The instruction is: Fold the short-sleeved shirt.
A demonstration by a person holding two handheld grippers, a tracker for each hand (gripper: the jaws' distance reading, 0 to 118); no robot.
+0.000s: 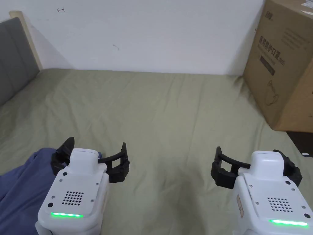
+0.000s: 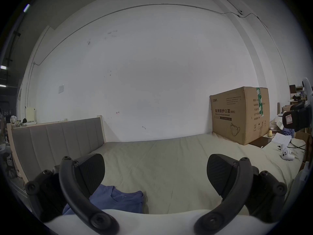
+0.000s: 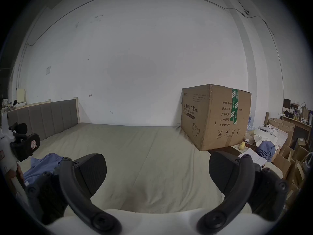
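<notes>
Progress: folding not begun | shirt (image 1: 21, 180) lay bunched at bed's (image 1: 159, 122) near-left edge, beside left tool (image 1: 97, 153) | left tool released, empty | right tool (image 1: 249, 160) released, empty, over bare sheet.

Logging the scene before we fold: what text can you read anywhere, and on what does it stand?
"医用防护口罩 (N95)": front face of the cardboard box.
"Medical protective mask": same face, just below.
"有效期: 2年": side face of the box, in the right gripper view.
Remaining box print, and the stickers on the left gripper and right gripper: too small to read.
</notes>
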